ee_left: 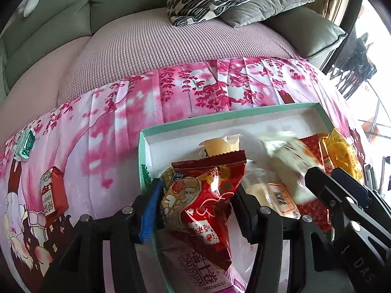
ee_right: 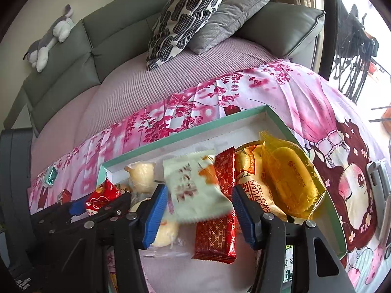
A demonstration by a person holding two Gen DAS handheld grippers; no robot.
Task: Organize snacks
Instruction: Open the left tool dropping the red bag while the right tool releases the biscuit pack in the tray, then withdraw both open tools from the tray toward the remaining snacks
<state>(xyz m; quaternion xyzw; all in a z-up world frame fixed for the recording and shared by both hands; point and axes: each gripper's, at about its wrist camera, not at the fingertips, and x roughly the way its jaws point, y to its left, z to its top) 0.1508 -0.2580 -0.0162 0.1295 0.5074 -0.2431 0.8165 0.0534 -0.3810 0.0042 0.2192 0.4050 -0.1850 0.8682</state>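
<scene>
A shallow box with a mint-green rim [ee_left: 229, 116] [ee_right: 185, 138] lies on a pink floral cloth and holds several wrapped snacks. My left gripper [ee_left: 198, 195] is shut on a red snack packet [ee_left: 207, 190] and holds it over the box's near left corner. My right gripper [ee_right: 200, 205] is open over the box; a blurred pale green packet [ee_right: 193, 193] sits between its fingers, seemingly loose. A red patterned bar [ee_right: 217, 219] and a yellow-wrapped cake [ee_right: 290, 183] lie in the box. The right gripper shows in the left wrist view [ee_left: 325, 175].
A red packet [ee_left: 52, 193] and a teal-wrapped sweet [ee_left: 24, 144] lie on the cloth left of the box. A green sofa with a patterned cushion [ee_right: 183, 17] and a grey cushion [ee_right: 227, 17] stands behind. A plush toy [ee_right: 51, 36] lies on the sofa back.
</scene>
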